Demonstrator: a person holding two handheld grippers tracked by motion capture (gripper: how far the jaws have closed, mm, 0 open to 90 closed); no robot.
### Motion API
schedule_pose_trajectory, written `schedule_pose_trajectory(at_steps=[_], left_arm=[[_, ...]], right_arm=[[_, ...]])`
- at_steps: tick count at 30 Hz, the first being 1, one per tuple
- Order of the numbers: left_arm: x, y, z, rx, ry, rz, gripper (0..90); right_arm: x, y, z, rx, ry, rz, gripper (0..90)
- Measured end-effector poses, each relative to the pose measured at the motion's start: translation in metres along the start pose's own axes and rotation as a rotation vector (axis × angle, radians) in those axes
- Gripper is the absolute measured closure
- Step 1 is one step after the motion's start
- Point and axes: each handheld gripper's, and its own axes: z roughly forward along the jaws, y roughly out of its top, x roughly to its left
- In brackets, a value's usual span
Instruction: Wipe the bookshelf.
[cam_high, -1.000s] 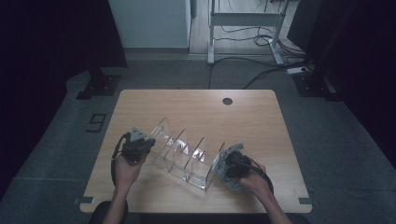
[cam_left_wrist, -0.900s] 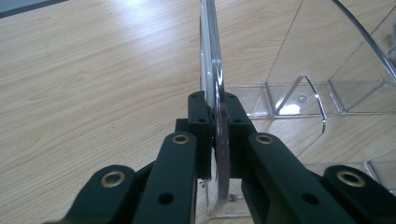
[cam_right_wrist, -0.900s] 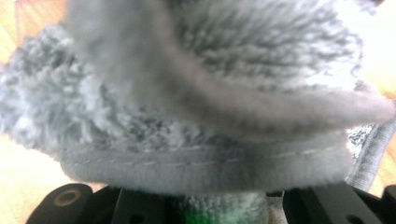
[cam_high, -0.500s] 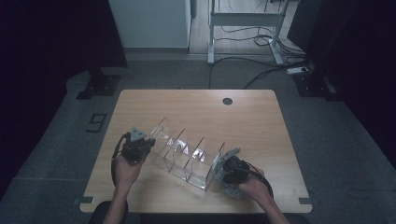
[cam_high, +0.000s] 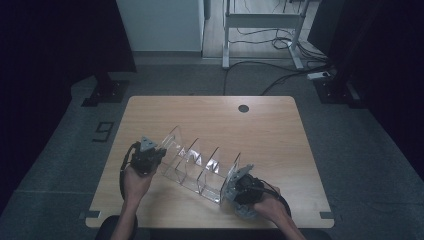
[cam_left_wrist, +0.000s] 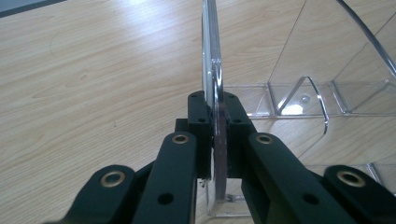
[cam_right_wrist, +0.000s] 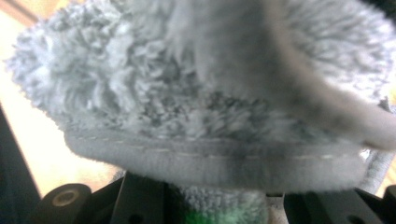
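You are clamping your left gripper (cam_left_wrist: 215, 135) tight on the end wall of the clear acrylic organizer (cam_high: 200, 162), which is standing on the wooden table (cam_high: 270, 130). Your right gripper (cam_high: 239, 189) is pinching a grey fluffy cloth (cam_right_wrist: 201, 93), jaws part open, at the organizer's near end.

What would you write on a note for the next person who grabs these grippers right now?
Left gripper: shut on the end wall of the clear rack, steadying it on the table.
Right gripper: shut on a fluffy grey cloth, pressed at the rack's other end wall.
Done: rack is clamped, cloth is on it.
Left: probably wipe the dividers and slots between the two ends. How clean they are I cannot tell.
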Motion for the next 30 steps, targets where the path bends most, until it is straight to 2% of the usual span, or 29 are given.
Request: schedule_pose_trajectory(at_steps=[21,30], left_arm=[[-0.002,0.001,0.001,0.010,0.024,0.001,84.8],[-0.001,0.001,0.000,0.008,0.012,0.003,84.2]], right_arm=[[0.035,0.000,0.000,0.011,0.067,-0.064,59.8],[0.034,-0.001,-0.002,0.017,0.061,-0.061,63.5]])
